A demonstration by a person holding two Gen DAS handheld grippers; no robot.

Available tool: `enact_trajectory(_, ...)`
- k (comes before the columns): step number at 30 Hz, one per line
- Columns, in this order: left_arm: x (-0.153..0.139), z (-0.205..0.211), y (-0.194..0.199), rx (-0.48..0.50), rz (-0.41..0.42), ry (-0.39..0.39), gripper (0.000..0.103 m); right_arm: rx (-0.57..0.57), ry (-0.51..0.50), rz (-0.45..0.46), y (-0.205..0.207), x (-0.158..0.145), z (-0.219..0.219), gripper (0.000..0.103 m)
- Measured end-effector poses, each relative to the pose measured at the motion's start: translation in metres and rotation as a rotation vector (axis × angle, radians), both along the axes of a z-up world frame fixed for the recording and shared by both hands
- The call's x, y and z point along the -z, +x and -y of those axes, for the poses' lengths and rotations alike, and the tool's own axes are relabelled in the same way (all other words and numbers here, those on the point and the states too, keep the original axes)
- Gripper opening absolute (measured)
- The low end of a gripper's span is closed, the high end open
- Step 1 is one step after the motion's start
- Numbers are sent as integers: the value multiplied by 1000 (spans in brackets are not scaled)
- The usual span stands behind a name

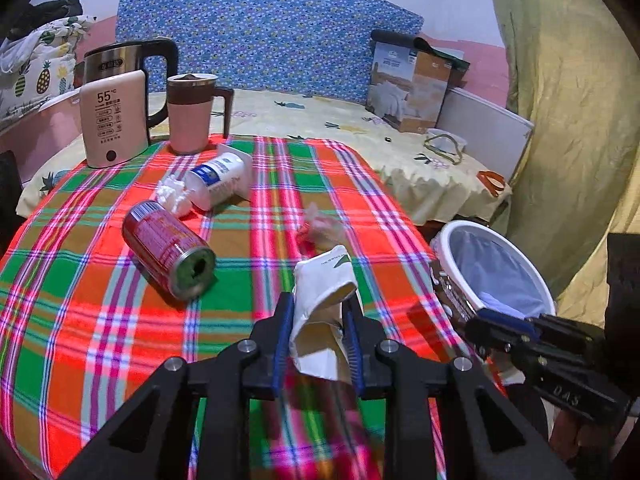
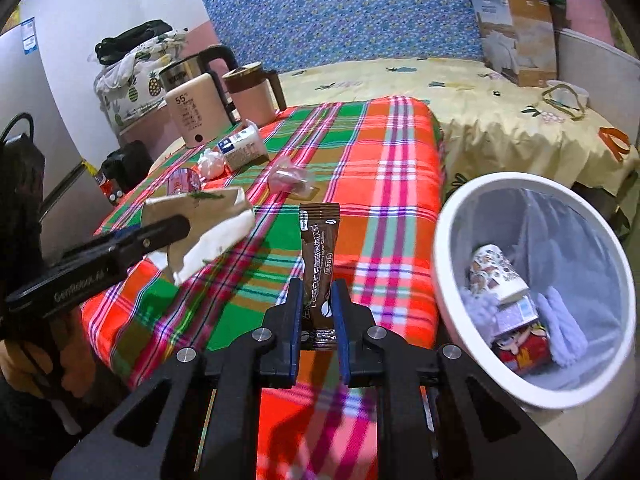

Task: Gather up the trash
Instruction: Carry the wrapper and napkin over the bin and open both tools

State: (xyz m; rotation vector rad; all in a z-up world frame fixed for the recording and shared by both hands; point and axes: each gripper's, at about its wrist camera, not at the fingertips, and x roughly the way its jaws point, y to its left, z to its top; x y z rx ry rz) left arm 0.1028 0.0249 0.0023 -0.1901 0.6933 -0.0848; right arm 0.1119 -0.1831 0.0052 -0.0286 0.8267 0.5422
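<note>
Two bits of trash grabbed: left tongs [image 1: 319,320] clamped on crumpled paper carton [image 1: 324,280], right tongs [image 2: 317,304] pinching brown coffee sachet [image 2: 318,256], both held over near edge of plaid tabletop [image 1: 100,320]. White bin [image 2: 452,280] just right, cups inside. Red can [image 1: 168,250] lying left, kettle [image 1: 120,60] far left.

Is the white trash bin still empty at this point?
No. In the right wrist view the white trash bin already holds a patterned paper cup and a red carton.
</note>
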Motion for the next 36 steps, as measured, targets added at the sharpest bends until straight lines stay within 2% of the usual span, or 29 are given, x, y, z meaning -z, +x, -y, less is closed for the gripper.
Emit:
enact_trajectory(16, -7, 48, -16, 93, 8, 0, 26, 76, 19, 43, -12, -11, 33, 17)
enact_trajectory(28, -14, 78, -8, 154, 15, 6, 26, 141, 36, 64, -11, -14, 62, 17)
enact_trajectory(36, -20, 107, 4, 210, 32, 8, 26, 239, 36, 64, -7, -14, 97, 17)
